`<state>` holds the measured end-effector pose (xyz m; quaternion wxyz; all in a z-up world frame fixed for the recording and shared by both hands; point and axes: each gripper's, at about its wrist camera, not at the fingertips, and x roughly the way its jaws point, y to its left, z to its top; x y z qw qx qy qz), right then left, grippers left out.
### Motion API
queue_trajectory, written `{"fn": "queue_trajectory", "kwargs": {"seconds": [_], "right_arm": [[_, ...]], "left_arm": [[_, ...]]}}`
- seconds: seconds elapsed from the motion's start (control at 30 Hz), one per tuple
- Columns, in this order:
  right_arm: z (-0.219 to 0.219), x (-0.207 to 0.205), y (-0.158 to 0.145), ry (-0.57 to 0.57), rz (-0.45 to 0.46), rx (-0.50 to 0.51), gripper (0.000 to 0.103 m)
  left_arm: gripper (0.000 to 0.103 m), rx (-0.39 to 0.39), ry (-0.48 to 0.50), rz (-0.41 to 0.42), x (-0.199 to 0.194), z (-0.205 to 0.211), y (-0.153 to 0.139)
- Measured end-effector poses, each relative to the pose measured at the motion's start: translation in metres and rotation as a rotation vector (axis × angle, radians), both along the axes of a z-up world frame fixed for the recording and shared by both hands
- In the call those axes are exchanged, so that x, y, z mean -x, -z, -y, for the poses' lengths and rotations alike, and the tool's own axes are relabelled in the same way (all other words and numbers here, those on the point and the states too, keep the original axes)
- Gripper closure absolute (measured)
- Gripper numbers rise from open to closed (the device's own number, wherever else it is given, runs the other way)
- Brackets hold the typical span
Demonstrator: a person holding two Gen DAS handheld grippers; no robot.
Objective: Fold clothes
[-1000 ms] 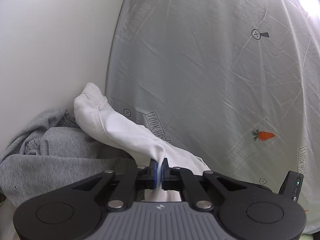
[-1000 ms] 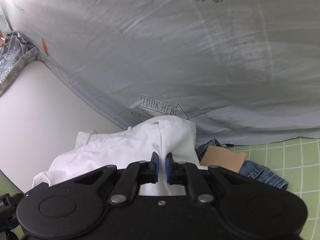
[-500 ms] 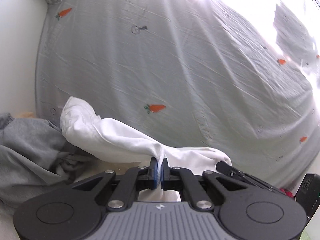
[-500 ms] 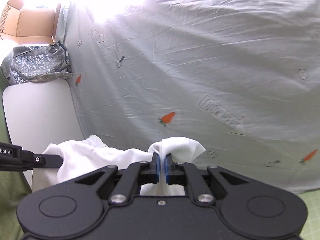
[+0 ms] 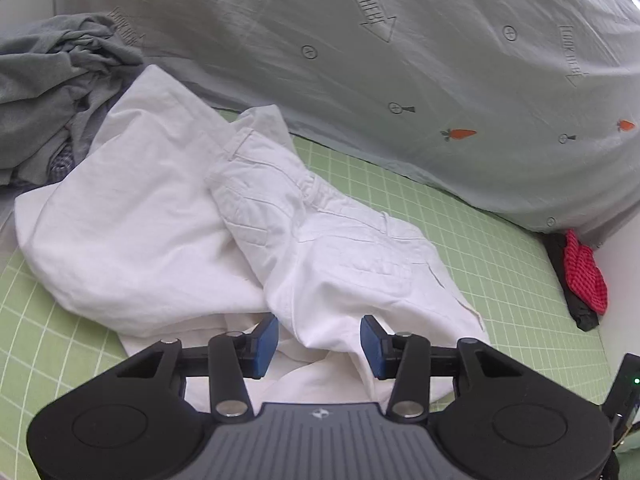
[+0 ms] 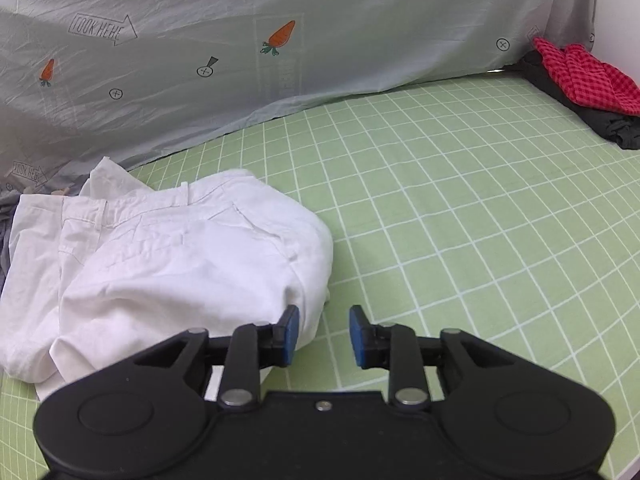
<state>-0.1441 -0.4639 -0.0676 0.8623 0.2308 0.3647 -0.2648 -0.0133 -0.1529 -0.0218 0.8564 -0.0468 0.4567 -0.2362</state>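
At nine to ten o'clock in my left wrist view a crumpled grey garment sits at the far left, touching the edge of the white trousers, which lie rumpled on the green grid mat. My left tongs are spread wide and hold nothing; a fold of the trousers' near edge lies between the two blue pads, running up toward twelve o'clock from them. Behind everything hangs the carrot-print sheet, and at three o'clock a red checked cloth rests on a dark garment. My right tongs are also wide open and empty, hovering over bare mat; the trousers sit at nine to eleven o'clock of them, their rounded edge just beside the left pad. The red cloth lies well apart at two o'clock.
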Motion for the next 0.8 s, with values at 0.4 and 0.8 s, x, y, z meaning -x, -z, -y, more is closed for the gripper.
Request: {"fn": "queue_trajectory", "kwargs": {"seconds": [0.4,0.8], "right_arm": [[0.039,-0.036,-0.004,-0.102,0.038,-0.121,0.023],[0.079,-0.144,0.046,-0.123,-0.055,-0.222,0.018]], "left_arm": [[0.032,-0.105,-0.29,-0.081,-0.014,-0.017,0.023],[0.027,-0.178,-0.464,-0.199,-0.088,-0.049,0.072]]}}
